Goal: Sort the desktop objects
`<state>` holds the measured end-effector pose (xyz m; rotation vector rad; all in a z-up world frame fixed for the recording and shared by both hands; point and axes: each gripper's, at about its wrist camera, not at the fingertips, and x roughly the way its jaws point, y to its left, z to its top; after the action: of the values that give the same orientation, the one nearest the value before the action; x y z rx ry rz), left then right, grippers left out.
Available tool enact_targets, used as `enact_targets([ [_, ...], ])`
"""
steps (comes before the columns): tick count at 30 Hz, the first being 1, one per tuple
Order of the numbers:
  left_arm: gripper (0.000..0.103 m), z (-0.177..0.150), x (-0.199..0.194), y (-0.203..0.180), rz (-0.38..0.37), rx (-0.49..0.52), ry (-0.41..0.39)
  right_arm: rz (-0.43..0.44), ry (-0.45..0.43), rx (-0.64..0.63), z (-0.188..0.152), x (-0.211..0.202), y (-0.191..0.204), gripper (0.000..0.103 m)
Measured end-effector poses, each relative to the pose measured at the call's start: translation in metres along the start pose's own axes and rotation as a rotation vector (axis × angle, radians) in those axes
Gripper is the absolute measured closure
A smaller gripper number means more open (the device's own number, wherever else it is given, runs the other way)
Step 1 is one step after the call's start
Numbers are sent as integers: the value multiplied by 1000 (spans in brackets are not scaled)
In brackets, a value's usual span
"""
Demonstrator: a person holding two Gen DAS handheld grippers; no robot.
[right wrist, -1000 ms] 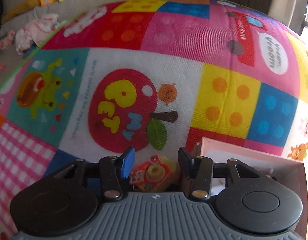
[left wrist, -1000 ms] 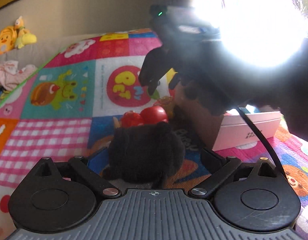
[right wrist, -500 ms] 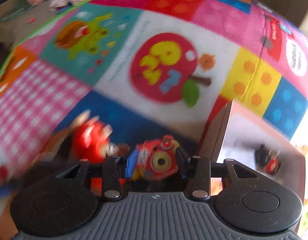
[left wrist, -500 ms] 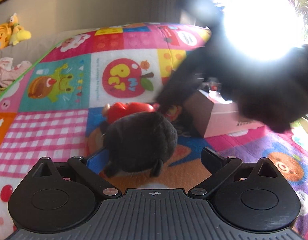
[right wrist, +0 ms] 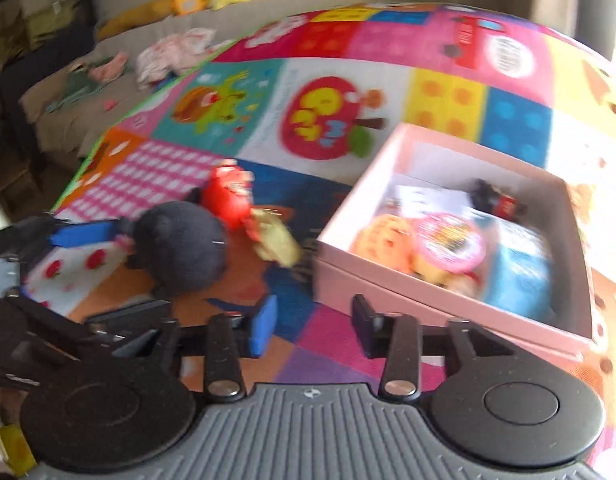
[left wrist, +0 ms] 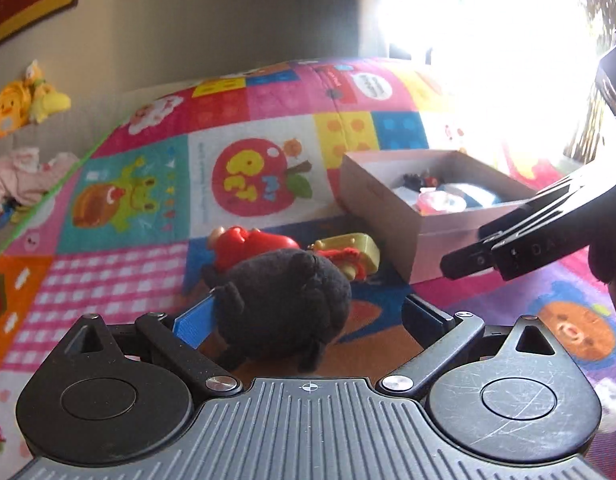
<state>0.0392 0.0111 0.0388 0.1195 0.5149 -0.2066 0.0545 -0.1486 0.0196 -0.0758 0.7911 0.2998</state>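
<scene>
A black plush toy (left wrist: 284, 300) lies on the colourful mat between the wide-open fingers of my left gripper (left wrist: 308, 320); it also shows in the right wrist view (right wrist: 180, 252). Behind it lie a red toy figure (left wrist: 248, 246) and a yellow toy camera (left wrist: 351, 258). My right gripper (right wrist: 313, 330) is open and empty, pulled back above the mat in front of the pink box (right wrist: 387, 292). Its arm shows at the right of the left wrist view (left wrist: 547, 236). The box holds several small toys.
The pink box (left wrist: 379, 216) stands right of the loose toys. A bright window glares at upper right. Yellow plush toys (left wrist: 24, 104) and pink cloth (left wrist: 20, 176) lie on the grey floor at far left, beyond the mat edge.
My right gripper let go of the yellow toy camera beside the red figure, opened and pulled back to the right. My left gripper stays open around the black plush toy.
</scene>
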Motion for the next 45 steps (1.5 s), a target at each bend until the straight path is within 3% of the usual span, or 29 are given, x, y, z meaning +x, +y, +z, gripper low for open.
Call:
enact_targets([
  [6,2,-2,14,3,80,13,37,-77,-77,110,-24,11,-21,8],
  [11,0,3,25,18,208,25,27,-174,-158,109,-55,12,-23,0],
  [14,1,15,23,20,290,24,-28,-166,-180,122,-56,9,-24,0],
  [16,1,24,14,20,239,-13,-82,-173,-176,128,-56,10,-25,0],
  [19,1,33,4,9,73,-41,-123,-166,-175,143,-56,10,-27,0],
  [22,1,37,8,-11,-52,-43,-106,-158,-152,159,-56,14,-30,0],
  [24,14,37,18,-25,-107,-33,-81,-157,-144,173,-56,15,-32,0],
  [25,29,36,24,-31,-121,-25,-65,-156,-144,181,-56,15,-33,0],
  [26,32,35,30,-35,-130,-17,-49,-156,-145,187,-57,14,-33,0],
  [33,30,21,41,-28,14,67,-64,-156,-152,200,-58,13,-34,0],
  [34,27,20,37,-24,51,90,-83,-155,-154,196,-58,13,-34,0],
  [37,6,16,27,-12,160,108,-131,-154,-178,131,-58,10,-23,0],
  [41,4,4,11,9,149,20,-172,-197,-298,-83,-61,-5,14,0],
  [43,4,0,1,15,104,-11,-193,-216,-346,-224,-59,-10,39,9],
  [45,3,0,-7,23,56,-63,-206,-214,-349,-345,-53,-6,60,28],
])
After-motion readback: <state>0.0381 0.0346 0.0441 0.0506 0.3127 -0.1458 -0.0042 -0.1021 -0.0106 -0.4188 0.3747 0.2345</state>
